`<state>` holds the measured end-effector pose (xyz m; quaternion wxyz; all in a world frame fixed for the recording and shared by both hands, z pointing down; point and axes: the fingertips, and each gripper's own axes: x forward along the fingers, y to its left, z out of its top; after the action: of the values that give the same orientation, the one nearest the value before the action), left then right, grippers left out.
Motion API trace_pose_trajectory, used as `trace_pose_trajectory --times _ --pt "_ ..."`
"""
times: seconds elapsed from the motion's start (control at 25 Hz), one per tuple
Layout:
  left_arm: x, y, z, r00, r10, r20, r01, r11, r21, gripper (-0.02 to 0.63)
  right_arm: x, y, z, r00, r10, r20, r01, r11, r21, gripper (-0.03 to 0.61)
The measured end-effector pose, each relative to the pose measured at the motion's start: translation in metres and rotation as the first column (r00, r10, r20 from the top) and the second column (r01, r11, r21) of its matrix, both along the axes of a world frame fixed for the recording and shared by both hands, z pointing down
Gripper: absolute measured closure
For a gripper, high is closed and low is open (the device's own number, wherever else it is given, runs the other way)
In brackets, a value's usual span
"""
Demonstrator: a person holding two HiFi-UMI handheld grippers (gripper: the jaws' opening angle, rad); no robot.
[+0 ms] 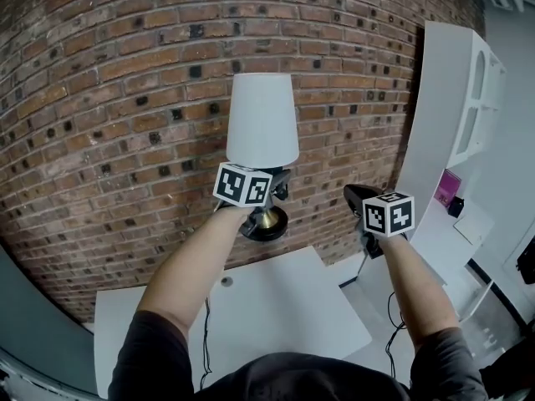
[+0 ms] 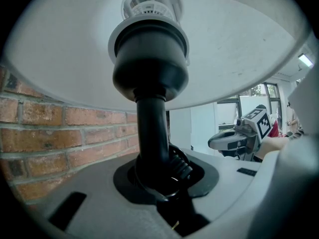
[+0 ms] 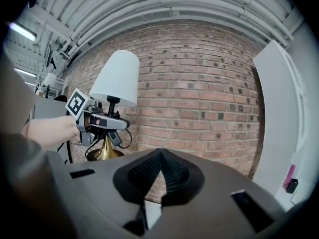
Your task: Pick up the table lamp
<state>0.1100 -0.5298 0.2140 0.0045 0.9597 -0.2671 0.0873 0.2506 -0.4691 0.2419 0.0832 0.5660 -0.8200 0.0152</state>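
The table lamp has a white shade (image 1: pixel 262 119), a black stem (image 2: pixel 152 133) and a brass base (image 1: pixel 266 222). My left gripper (image 1: pixel 276 186) is shut on the stem just below the socket, and the stem fills the gap between its jaws (image 2: pixel 159 176). The lamp stands upright, its base showing against the brick wall above the far edge of the table. In the right gripper view the shade (image 3: pixel 117 78), brass base (image 3: pixel 104 153) and left gripper (image 3: pixel 102 123) sit at the left. My right gripper (image 1: pixel 355 195) hangs to the lamp's right, shut (image 3: pixel 160 158) and holding nothing.
A white table (image 1: pixel 251 307) lies below my arms. The brick wall (image 1: pixel 125 98) fills the background. A tall white shelf unit (image 1: pixel 456 115) stands at the right. A black cord (image 3: pixel 122 138) hangs by the lamp's stem.
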Motion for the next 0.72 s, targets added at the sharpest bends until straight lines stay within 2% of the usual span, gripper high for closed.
trace_pose_trajectory --times 0.48,0.72 --pt "-0.0039 0.0045 0.0022 1.000 -0.003 -0.006 0.003 1.000 -0.003 0.512 -0.0084 0.0051 -0.0002 0.999 -0.014 -0.044 0.015 1.000 0.016 0.586" --pt "-0.0056 0.0037 0.0010 1.000 -0.006 -0.012 0.006 1.000 -0.004 0.512 -0.0081 0.0055 0.0003 0.999 -0.018 -0.033 0.018 1.000 0.007 0.586"
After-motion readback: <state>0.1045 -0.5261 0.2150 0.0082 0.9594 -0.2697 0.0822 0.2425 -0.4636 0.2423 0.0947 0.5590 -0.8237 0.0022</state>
